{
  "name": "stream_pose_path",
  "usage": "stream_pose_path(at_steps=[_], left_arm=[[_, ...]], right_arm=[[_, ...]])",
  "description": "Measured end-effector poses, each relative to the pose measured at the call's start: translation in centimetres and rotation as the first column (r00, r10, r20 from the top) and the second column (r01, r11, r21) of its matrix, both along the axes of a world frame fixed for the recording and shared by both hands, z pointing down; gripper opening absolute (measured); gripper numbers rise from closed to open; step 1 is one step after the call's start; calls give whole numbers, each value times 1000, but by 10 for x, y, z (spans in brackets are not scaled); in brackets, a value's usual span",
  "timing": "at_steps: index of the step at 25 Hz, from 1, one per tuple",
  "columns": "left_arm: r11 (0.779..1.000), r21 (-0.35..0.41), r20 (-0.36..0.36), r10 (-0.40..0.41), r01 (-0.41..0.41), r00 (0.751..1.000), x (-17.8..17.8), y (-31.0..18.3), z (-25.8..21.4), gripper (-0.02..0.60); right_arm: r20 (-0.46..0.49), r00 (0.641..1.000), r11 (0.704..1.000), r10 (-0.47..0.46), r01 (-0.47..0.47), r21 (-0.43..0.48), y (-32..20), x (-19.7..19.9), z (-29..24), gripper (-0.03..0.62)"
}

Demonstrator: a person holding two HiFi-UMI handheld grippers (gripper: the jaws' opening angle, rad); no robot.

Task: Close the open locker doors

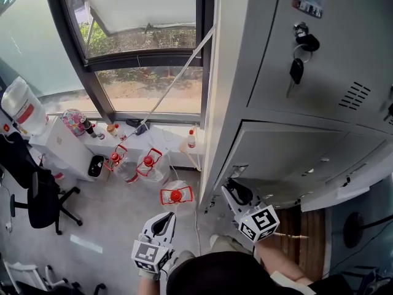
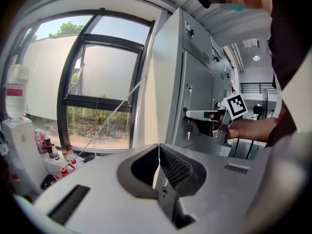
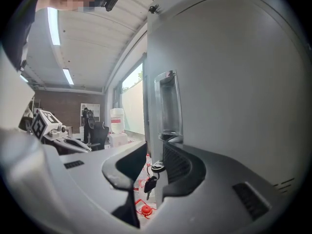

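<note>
A grey locker door (image 1: 295, 158) stands swung out from the lower row of the locker bank (image 1: 233, 72). My right gripper (image 1: 236, 193) is at its free edge, and in the right gripper view the right gripper (image 3: 155, 165) is shut on that edge. The door face (image 3: 234, 96) fills the right, and a key (image 3: 152, 172) hangs between the fingers. The left gripper view shows the same door (image 2: 197, 89) with the right gripper (image 2: 194, 115) on it. My left gripper (image 1: 163, 224) hangs low and away from the lockers, shut and empty (image 2: 159, 162).
The upper locker door (image 1: 344, 35) is closed, with keys (image 1: 298, 60) hanging from its lock. Red-capped water jugs (image 1: 176, 195) stand on the floor by the locker's side. A black office chair (image 1: 37, 195), a white cabinet (image 1: 67, 152) and a window (image 1: 147, 42) are to the left.
</note>
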State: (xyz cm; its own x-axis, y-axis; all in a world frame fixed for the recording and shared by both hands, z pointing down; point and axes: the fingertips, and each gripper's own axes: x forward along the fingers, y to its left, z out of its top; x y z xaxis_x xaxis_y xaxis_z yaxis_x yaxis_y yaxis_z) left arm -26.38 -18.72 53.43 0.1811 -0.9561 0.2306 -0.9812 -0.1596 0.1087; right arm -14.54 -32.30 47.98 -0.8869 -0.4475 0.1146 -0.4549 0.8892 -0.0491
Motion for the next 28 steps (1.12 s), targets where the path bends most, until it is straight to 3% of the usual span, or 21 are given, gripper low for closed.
stream_pose_path(at_steps=[13,28], left_arm=[[998,2,3,-59,59,998,-5,-8,1,10],[1000,6,0,-31,31,1000,3,-6,0,9]], right_arm=[[7,999,999,-45,45,-1,-17,-8,0,86],[15,999,999,-35,35,-8,-8,3,-4,84]])
